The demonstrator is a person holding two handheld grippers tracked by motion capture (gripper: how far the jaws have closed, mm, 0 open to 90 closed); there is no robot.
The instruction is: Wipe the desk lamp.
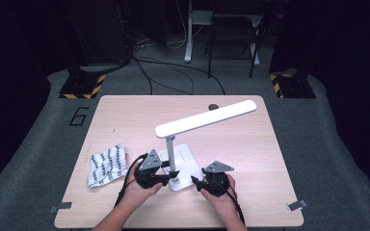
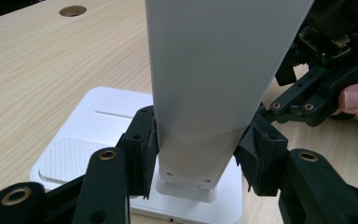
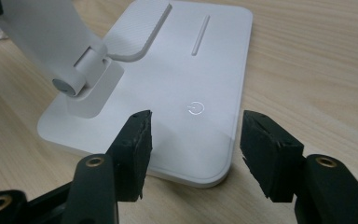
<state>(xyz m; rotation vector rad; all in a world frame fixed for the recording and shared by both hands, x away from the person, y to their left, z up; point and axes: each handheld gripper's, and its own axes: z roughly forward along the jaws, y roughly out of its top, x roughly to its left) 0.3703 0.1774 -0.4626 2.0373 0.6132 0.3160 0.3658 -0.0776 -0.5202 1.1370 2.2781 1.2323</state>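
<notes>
On the desk (image 1: 125, 110) a patterned cloth (image 1: 107, 164) lies at the left; beside it the left claw (image 1: 172, 170) grips the upright arm (image 2: 205, 93) of the white lamp (image 1: 204, 119) near its hinge; the right claw (image 1: 197, 183) hangs open over the lamp base (image 3: 186, 70), near the power button (image 3: 195, 108).

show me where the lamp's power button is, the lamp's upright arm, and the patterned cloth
power button (image 3: 196, 108): right gripper view, on the glowing ring symbol on the base.
upright arm (image 2: 209, 93): left gripper view, on its flat white face.
patterned cloth (image 1: 107, 164): high view, on its middle.
</notes>
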